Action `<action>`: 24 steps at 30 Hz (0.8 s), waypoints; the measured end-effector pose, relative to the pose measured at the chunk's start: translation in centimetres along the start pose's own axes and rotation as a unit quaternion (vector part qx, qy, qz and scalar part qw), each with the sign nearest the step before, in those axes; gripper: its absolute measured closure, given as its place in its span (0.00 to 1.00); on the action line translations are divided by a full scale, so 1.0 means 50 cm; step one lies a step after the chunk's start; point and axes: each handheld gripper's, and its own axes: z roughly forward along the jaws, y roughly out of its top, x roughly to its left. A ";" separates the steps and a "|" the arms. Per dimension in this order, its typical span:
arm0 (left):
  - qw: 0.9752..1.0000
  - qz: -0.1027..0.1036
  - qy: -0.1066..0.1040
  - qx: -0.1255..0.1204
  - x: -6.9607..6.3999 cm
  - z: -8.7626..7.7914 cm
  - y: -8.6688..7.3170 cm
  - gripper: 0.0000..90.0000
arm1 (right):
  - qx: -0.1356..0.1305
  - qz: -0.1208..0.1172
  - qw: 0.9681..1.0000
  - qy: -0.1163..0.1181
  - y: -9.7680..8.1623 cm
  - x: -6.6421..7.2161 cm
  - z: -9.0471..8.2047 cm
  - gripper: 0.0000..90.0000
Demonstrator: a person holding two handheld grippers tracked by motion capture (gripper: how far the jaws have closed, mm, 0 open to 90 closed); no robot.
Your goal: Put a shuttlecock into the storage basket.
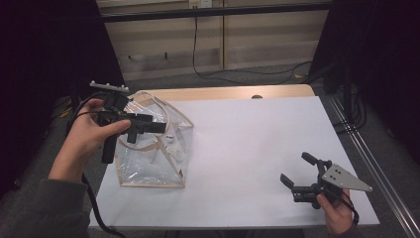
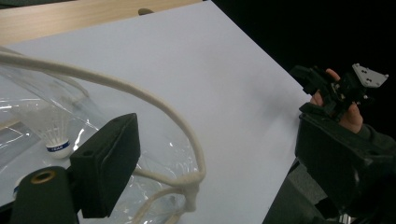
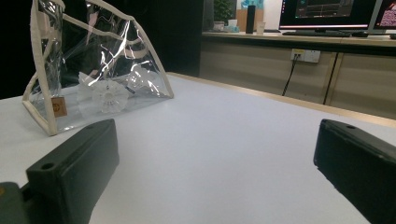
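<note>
Left gripper (image 1: 148, 124) hangs over the clear bag (image 1: 153, 163) at the desk's (image 1: 257, 148) left edge, jaws wide apart, the cord handle (image 2: 154, 100) looping between them but unclamped. Shuttlecocks (image 2: 55, 135) lie inside the bag. Right gripper (image 1: 292, 186) rests near the front right corner, jaws wide, holding nothing. Judged step: a release at the bag; next calls for drawing clear of the handle.

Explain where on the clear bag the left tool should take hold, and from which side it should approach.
Grip the cream cord handle of the clear bag, coming from above. It arches free above the bag's open top, right between the left tool's open jaws, whereas the clear walls look slippery and floppy.
</note>
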 end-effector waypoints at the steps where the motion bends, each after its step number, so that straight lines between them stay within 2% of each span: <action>1: 1.000 0.002 0.000 0.003 0.001 0.000 -0.002 0.15 | 0.000 0.001 1.000 0.000 0.000 0.000 0.000 0.00; 11: 1.000 0.002 0.001 0.000 0.005 -0.006 -0.023 0.13 | 0.000 0.002 1.000 0.001 0.000 0.001 0.000 0.00; 24: 1.000 0.002 -0.011 0.002 0.012 -0.007 -0.054 0.12 | 0.001 0.000 1.000 0.002 0.000 0.001 0.001 0.00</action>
